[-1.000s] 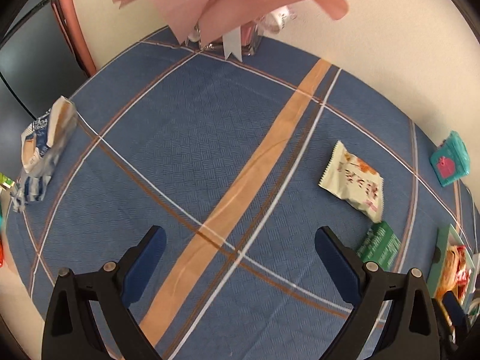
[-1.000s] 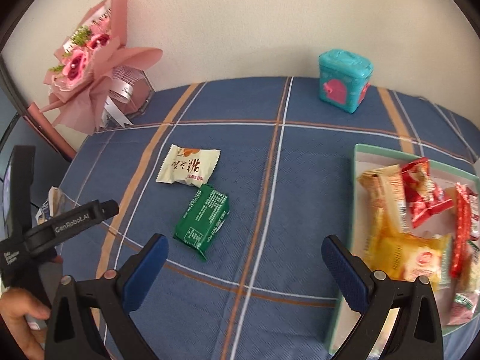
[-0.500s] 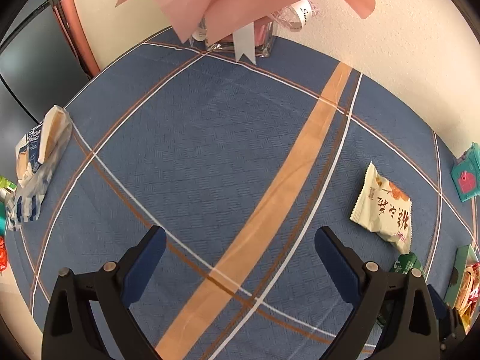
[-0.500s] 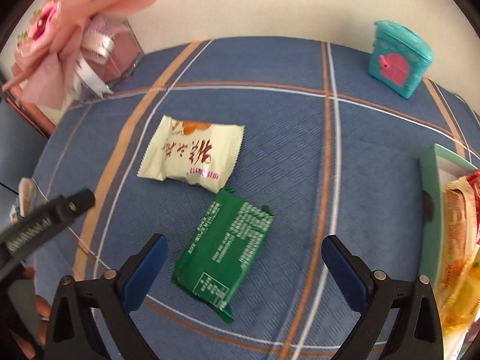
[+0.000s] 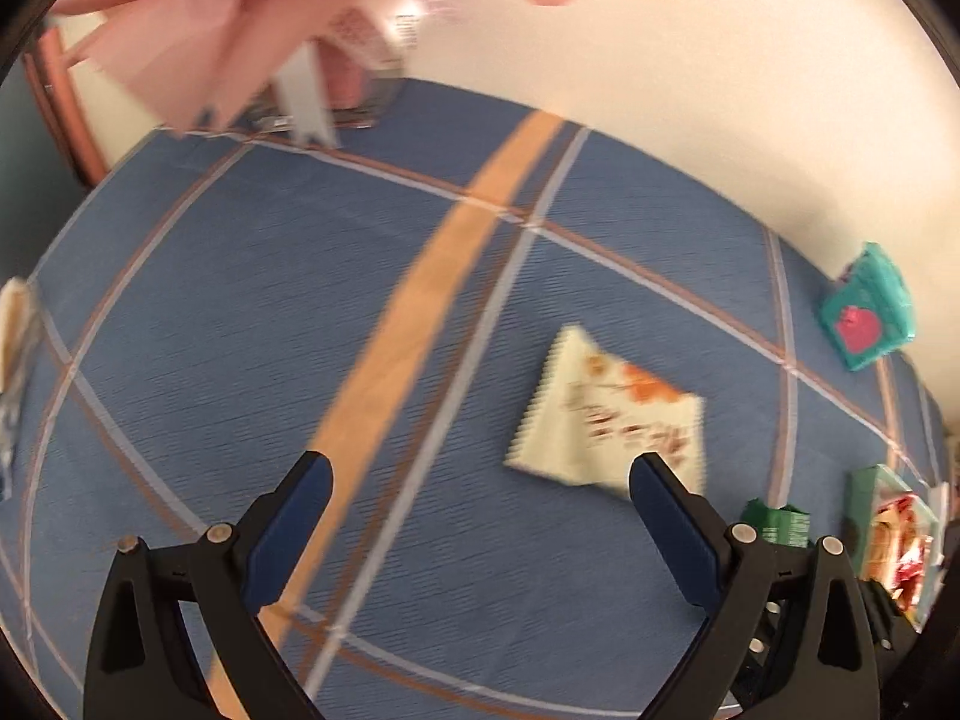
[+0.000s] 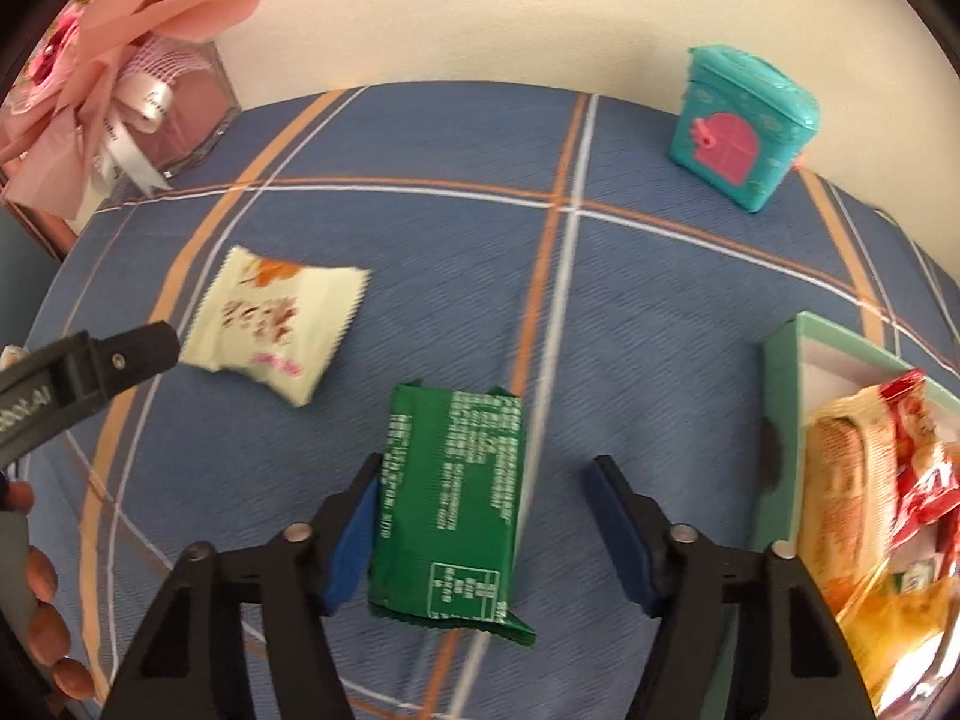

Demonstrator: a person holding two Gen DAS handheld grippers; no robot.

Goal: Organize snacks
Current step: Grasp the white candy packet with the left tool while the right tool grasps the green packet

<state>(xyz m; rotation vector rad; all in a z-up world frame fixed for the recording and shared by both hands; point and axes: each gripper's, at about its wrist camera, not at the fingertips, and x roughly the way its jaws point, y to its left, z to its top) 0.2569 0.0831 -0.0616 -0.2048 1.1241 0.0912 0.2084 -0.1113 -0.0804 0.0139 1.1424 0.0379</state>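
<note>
A green snack packet [image 6: 456,504] lies flat on the blue checked tablecloth, between the open jaws of my right gripper [image 6: 489,474]; its left finger [image 6: 354,528] is beside the packet's edge. A cream snack packet [image 6: 270,324] lies to its left; in the left wrist view the cream packet [image 5: 606,420] sits just ahead of my open, empty left gripper [image 5: 480,480], near the right finger [image 5: 672,528]. A mint-green tray [image 6: 780,396] holding several snacks stands at the right. The green packet [image 5: 777,525] shows behind the left gripper's right finger.
A teal box with a pink door [image 6: 741,126] stands at the back near the wall. A pink bouquet in a glass box [image 6: 120,96] stands at the back left. A wrapped bread packet [image 5: 12,336] lies at the table's left edge.
My right gripper has moved forward and down over the green packet, jaws narrowing around it. My left gripper has swung right toward the cream packet.
</note>
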